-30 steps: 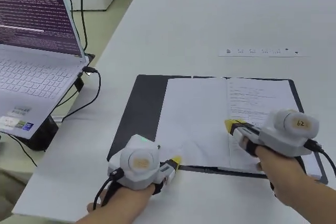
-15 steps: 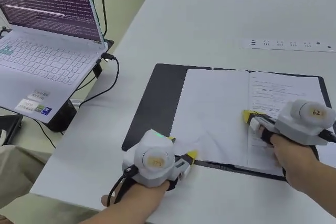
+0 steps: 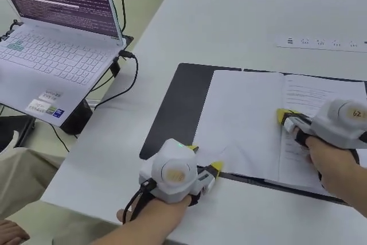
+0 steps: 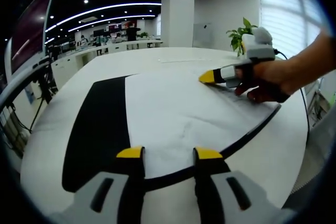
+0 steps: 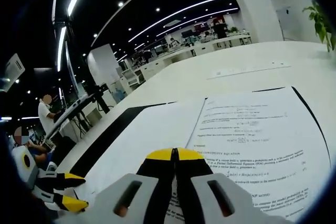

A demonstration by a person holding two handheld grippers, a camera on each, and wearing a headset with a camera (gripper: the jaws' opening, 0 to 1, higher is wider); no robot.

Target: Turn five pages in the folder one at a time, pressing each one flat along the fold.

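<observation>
Folder (image 3: 178,107) lies open on a white table (image 3: 229,15) near a laptop (image 3: 51,55).

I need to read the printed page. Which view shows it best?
The right gripper view: the printed page lies close, lines clear. The head view crops it at the edge; the left gripper view shows a sliver.

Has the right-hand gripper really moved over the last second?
Yes, a little: the right gripper has crept along the fold of the folder toward its far edge; the rest is camera shift.
</observation>
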